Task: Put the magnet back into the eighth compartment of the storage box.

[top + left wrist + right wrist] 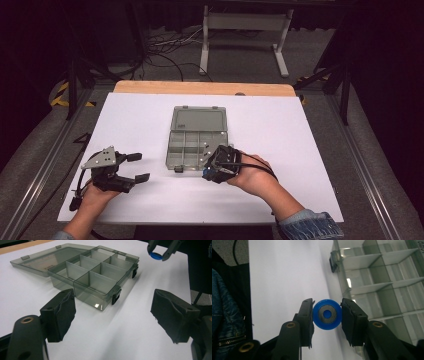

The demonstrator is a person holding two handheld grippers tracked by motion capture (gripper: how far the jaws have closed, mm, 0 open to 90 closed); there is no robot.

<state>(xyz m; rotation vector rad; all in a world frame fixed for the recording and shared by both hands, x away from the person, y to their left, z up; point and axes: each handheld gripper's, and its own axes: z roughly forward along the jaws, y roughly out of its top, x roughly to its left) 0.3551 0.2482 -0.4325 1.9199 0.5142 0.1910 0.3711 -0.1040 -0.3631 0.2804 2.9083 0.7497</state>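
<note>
A smoky clear compartment box (196,141) lies open in the middle of the white table, its lid (199,120) folded back flat on the far side. My right gripper (207,173) hovers at the box's near right corner, shut on a small blue disc (327,314) with a grey ring in its centre. The blue disc (156,255) also hangs between those jaws above the table, right of the box (96,277). My left gripper (140,167) rests left of the box, jaws wide apart with nothing between them. Its left pad (65,310) is worn.
A white sheet (280,130) covers the table, with a wooden edge (200,88) at the far side. The box (379,280) has several empty compartments and black latches (115,296) on its near wall. Cables and a white stand (245,30) lie on the floor beyond.
</note>
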